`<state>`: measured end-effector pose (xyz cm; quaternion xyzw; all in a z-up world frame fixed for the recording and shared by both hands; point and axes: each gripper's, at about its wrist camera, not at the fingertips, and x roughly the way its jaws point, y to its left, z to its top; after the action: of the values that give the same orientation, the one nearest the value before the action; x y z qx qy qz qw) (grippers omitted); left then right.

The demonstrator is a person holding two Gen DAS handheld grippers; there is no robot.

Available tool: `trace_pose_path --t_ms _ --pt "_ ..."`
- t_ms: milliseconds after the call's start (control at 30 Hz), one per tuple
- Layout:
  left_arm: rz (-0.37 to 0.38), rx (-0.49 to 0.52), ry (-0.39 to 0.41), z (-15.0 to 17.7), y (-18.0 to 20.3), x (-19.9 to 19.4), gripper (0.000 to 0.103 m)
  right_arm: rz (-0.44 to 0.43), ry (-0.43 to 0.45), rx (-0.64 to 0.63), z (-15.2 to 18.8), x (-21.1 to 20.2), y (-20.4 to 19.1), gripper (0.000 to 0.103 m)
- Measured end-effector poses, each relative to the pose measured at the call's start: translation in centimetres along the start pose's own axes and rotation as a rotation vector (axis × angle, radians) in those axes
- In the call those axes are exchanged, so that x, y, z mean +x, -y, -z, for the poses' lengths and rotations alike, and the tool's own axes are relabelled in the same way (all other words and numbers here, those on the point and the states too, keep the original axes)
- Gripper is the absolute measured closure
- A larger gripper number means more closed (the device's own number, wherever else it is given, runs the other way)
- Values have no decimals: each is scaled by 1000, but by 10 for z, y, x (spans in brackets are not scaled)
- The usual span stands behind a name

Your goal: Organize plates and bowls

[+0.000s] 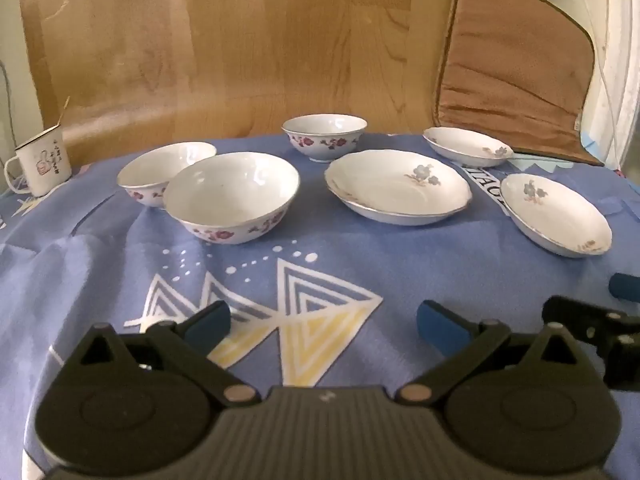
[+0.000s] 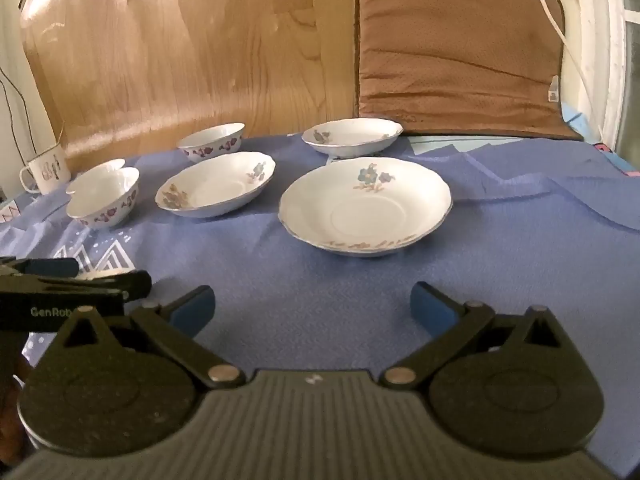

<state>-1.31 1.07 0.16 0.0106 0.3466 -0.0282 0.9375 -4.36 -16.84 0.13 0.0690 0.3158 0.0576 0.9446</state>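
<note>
Both sets of jaws stand wide apart with nothing between them: the left gripper [image 1: 322, 320] and the right gripper [image 2: 312, 306] hang side by side above the near part of the surface [image 2: 500, 240], which is draped in a blue cloth [image 1: 400, 268] printed with white and yellow triangles. Three bowls [image 1: 231, 196] with red flowers sit to the left, three plates [image 1: 398, 186] with blue flowers to the right, all apart from the grippers. An enamel mug [image 1: 40, 166] stands at the far left edge. Behind rise a wooden panel [image 1: 240, 48] and a brown cushion [image 2: 460, 52].
</note>
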Motion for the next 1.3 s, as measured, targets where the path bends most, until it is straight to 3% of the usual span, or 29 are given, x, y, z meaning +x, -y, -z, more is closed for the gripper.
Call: trace_pose_path --t_ms 100,233,367,533,1100,1267,1300 --pt "-9 -65 32 2 -9 -7 0 -2 17 11 2 -3 -1 0" --pt "-80 -111 84 3 -16 -17 0 10 51 14 4 -7 -3 0" --pt "-138 -129 68 3 -18 -14 0 32 135 -28 8 -19 -10 0" --pt "-172 -163 40 1 -25 -9 0 40 179 -15 8 -25 -7 0" --pt "-205 -84 34 2 -10 -6 0 40 218 0 12 -30 -5 0" --pt "-199 -88 33 2 -11 -6 0 40 207 -19 12 -28 -8 8" --pt "-198 -88 33 2 -11 -6 0 40 204 -23 12 -28 -9 13"
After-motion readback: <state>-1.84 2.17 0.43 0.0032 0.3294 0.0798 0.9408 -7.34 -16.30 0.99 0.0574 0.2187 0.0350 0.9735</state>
